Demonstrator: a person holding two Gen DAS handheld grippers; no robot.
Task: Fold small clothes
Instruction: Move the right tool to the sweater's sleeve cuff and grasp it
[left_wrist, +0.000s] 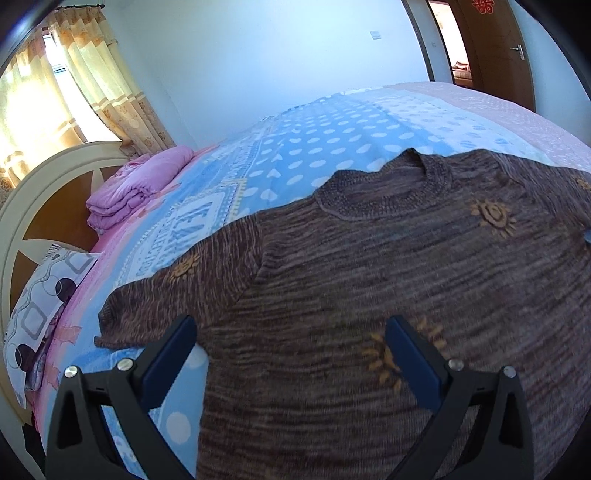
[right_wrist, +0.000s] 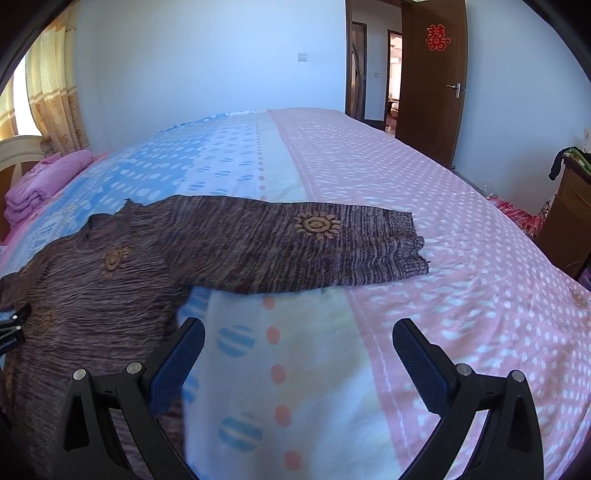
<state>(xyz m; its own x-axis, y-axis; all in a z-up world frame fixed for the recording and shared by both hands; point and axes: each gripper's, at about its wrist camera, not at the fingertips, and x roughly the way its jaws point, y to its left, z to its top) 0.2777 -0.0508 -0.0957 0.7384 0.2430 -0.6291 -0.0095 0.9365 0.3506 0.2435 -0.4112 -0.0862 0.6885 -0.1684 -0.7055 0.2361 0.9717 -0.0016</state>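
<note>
Brown knit sweater (left_wrist: 369, 266) flat, sleeves spread, sun motifs.

I get bright daylight through the curtains (left_wrist: 92, 77) far off to the left of my left claw (left_wrist: 291, 339), blown out to glare there. The sweater (left_wrist: 406, 277) just ahead of it smears with motion blur. Both feeds bend hard and go black at the corners.
</note>
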